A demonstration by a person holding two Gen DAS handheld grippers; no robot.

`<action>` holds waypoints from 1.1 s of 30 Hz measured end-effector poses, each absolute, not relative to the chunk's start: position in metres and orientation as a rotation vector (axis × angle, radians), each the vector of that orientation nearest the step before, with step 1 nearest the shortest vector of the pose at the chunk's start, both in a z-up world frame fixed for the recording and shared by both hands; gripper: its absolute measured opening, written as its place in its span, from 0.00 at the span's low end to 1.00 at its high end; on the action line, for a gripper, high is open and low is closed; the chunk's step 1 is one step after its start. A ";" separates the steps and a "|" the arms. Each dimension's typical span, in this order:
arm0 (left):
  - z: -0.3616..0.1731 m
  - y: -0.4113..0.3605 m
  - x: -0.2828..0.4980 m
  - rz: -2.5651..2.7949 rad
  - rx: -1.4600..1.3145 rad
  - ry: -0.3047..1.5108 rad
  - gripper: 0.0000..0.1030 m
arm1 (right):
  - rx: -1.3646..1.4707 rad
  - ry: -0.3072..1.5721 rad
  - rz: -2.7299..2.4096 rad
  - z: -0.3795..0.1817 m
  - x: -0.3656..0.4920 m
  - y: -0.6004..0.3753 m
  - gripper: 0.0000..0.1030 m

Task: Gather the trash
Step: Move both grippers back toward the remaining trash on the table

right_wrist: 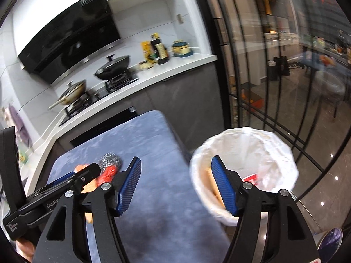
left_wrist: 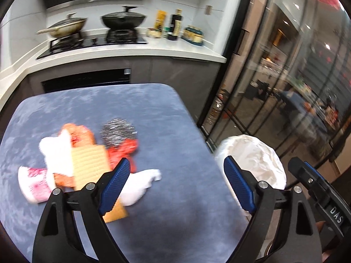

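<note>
Both grippers are hovering with fingers spread wide and holding nothing: the left gripper (left_wrist: 176,182) over the blue bench (left_wrist: 171,118), the right gripper (right_wrist: 176,184) between bench and bin (right_wrist: 243,166). The trash (left_wrist: 85,157) is lying heaped on the bench, and the white-lined bin is standing just beside the bench's edge.

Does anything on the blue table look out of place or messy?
Yes. A heap of trash lies scattered on the blue table: wrappers, crumpled tissue, cardboard and a steel scourer. It belongs in the white-lined bin beside the table. Nothing looks spilled or broken.
</note>
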State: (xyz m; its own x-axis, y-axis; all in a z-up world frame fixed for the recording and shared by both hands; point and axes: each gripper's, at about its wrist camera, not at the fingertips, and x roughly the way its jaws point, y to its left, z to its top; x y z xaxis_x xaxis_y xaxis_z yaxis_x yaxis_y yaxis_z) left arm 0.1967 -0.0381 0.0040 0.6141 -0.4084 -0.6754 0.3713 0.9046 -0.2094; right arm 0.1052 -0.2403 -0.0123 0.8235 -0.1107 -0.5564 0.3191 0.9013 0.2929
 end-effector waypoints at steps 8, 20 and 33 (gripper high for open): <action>-0.009 0.045 0.203 -0.285 -0.085 0.809 0.86 | 0.346 0.606 -0.121 -0.018 0.126 -0.178 0.63; -0.043 0.166 0.214 -0.078 -0.175 0.861 0.86 | 0.285 0.726 0.010 -0.057 0.164 -0.095 0.63; -0.047 0.177 0.233 -0.101 -0.189 0.854 0.86 | 0.319 0.817 -0.035 -0.107 0.206 -0.095 0.62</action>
